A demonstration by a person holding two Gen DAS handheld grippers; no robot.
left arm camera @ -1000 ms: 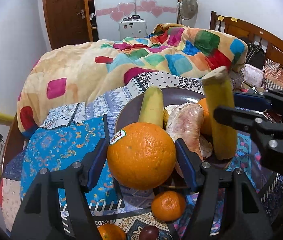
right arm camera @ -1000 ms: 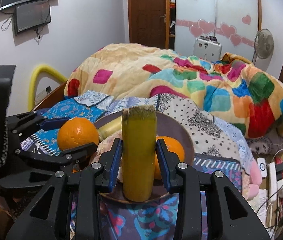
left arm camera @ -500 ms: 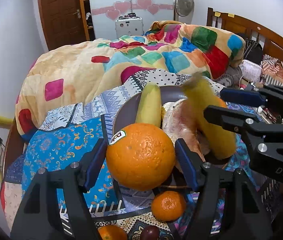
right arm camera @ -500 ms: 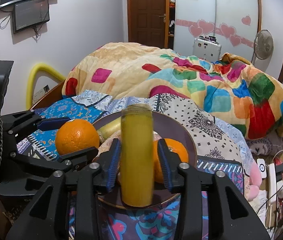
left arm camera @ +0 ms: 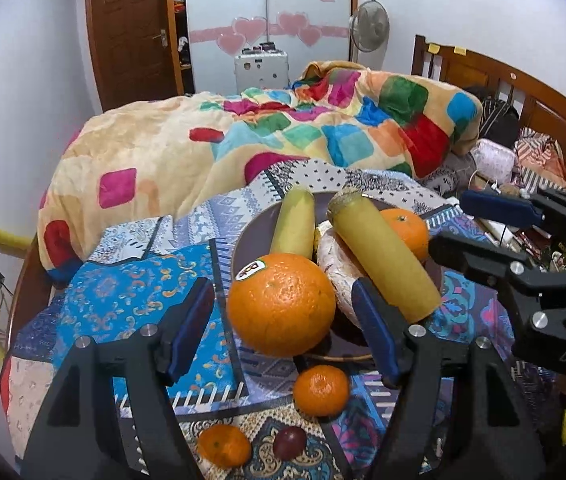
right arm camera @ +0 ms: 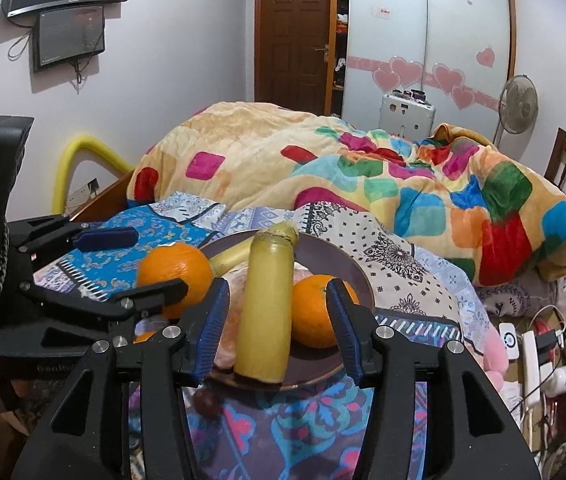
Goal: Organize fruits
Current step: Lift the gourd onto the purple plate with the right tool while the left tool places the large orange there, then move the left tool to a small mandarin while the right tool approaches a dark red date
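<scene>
A dark round plate (left arm camera: 249,236) (right arm camera: 357,276) lies on the patterned bedspread. On it are a yellow sugarcane piece (left arm camera: 383,258) (right arm camera: 267,304) leaning on peeled pomelo (left arm camera: 337,264), a second cane piece (left arm camera: 293,222), and a small orange (left arm camera: 405,226) (right arm camera: 313,310). A big orange (left arm camera: 281,304) (right arm camera: 175,272) with a sticker sits at the plate's near rim. My left gripper (left arm camera: 283,328) is open around it, pads apart from it. My right gripper (right arm camera: 277,320) is open, its pads either side of the cane piece, not touching.
Two tangerines (left arm camera: 321,390) (left arm camera: 223,444) and a dark grape (left arm camera: 289,442) (right arm camera: 207,402) lie on the spread near the plate. A colourful quilt (left arm camera: 283,136) is heaped behind. Clutter and a power strip (right arm camera: 531,360) lie at right.
The right gripper opened and let go of the cane piece, which tipped from upright onto the plate's fruit. The left gripper opened and released the big orange.
</scene>
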